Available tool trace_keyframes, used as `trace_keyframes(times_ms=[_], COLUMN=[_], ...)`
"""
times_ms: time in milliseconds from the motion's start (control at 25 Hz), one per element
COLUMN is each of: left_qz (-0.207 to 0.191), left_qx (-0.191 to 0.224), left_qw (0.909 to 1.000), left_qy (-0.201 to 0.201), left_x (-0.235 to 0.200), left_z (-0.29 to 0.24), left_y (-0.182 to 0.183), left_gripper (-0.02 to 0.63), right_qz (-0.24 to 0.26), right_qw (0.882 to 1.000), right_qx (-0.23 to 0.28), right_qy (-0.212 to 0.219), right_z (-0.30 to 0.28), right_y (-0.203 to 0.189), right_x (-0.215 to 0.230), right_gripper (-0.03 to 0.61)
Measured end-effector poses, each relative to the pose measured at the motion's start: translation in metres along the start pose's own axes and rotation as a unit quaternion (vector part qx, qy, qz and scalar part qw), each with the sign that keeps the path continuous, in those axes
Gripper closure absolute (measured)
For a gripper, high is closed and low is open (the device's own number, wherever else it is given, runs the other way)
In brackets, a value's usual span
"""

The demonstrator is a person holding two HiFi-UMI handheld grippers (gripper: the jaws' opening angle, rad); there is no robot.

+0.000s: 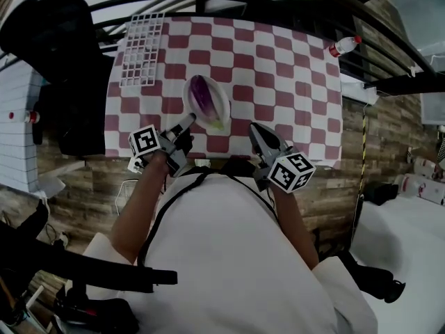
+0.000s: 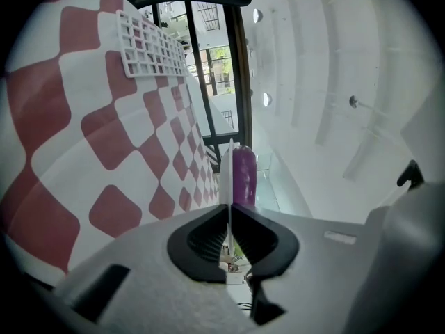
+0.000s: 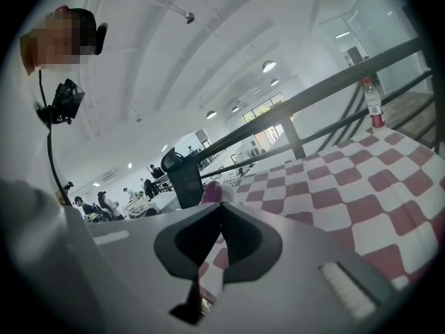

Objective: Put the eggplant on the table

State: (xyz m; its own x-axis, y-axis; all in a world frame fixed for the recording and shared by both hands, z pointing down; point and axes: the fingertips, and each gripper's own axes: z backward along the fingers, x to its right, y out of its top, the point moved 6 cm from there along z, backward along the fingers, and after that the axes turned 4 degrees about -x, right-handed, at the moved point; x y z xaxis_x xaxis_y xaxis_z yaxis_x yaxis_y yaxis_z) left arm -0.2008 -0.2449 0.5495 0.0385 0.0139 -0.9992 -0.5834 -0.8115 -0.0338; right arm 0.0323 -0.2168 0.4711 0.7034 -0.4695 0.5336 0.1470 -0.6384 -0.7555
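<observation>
Head view: the eggplant (image 1: pixel 201 91) lies on a white plate (image 1: pixel 224 103) over the checked table (image 1: pixel 292 68), its long axis running from the plate's far rim to its near rim, stem end nearest the person. The left gripper (image 1: pixel 188 120) pinches the plate's near-left rim, so the eggplant sits just ahead of its jaws. The right gripper (image 1: pixel 254 128), jaws pressed together on nothing, hangs right of the plate and farther from the eggplant.

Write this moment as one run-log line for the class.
left hand-held gripper: shut on plate rim | eggplant: on plate | right hand-held gripper: shut, empty | plate: over checkered table
</observation>
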Motion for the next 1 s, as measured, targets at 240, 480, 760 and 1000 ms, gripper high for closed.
trace_keyframes(times_ms=[240, 480, 760, 1000], left_qz=[0.005, 0.01, 0.014, 0.018], left_qx=[-0.012, -0.01, -0.004, 0.001], left_qw=[0.9999, 0.9999, 0.9999, 0.9998], left_qy=[-0.004, -0.008, -0.004, 0.0], left_x=[-0.018, -0.032, -0.049, -0.071], left_z=[-0.007, -0.014, -0.026, -0.035], left_y=[0.006, 0.008, 0.008, 0.007], left_gripper=[0.589, 0.589, 0.588, 0.589], right_qz=[-0.001, -0.002, -0.001, 0.001], right_qw=[1.0, 1.0, 0.999, 0.998], right_qx=[-0.009, -0.017, -0.036, -0.057], right_qy=[0.0, 0.002, 0.005, 0.007], right_z=[-0.015, -0.019, -0.02, -0.012], right_y=[-0.001, 0.0, 0.004, 0.007], right_x=[-0.002, 0.003, 0.02, 0.035], right_gripper=[0.571, 0.571, 0.571, 0.571])
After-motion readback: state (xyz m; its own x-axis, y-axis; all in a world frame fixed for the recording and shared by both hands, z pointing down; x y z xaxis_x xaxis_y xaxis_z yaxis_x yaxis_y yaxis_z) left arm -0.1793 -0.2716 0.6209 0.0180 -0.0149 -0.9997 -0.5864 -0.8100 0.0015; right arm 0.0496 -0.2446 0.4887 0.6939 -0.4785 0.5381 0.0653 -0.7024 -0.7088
